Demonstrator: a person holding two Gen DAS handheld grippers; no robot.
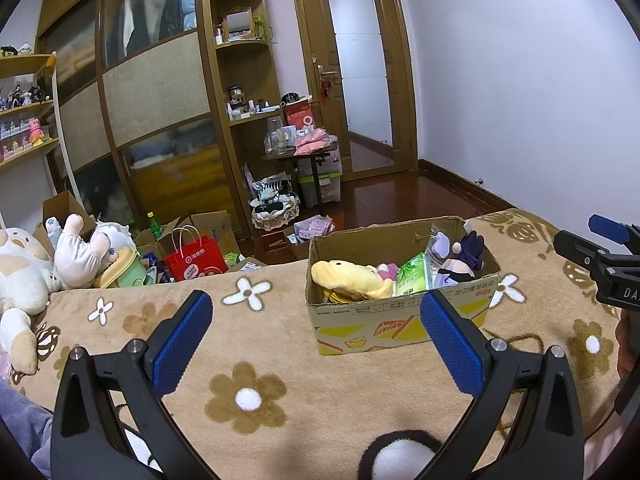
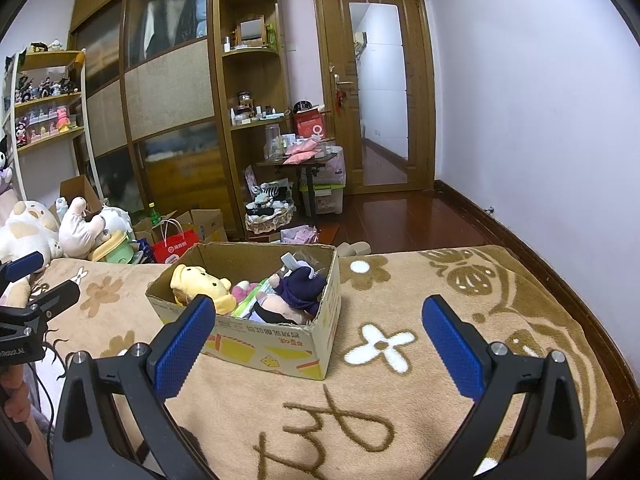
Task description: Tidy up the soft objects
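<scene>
A cardboard box (image 1: 400,320) (image 2: 276,344) stands on the beige flowered blanket (image 1: 280,360) (image 2: 400,400). Inside lie a yellow plush (image 1: 348,278) (image 2: 200,284), a small pink toy (image 1: 386,270) (image 2: 242,290), a green tissue pack (image 1: 412,278) and a dark purple-haired doll (image 1: 464,258) (image 2: 298,290). My left gripper (image 1: 316,320) is open and empty, just before the box's near left corner. My right gripper (image 2: 318,328) is open and empty, in front of the box's right side; it also shows at the right edge of the left wrist view (image 1: 604,256).
Large white and tan plush toys (image 1: 24,272) (image 2: 28,232) lie at the bed's left end. Beyond the bed are a red paper bag (image 1: 194,260), open cartons, a basket (image 1: 276,208), a small cluttered table (image 1: 300,148), wardrobe and door.
</scene>
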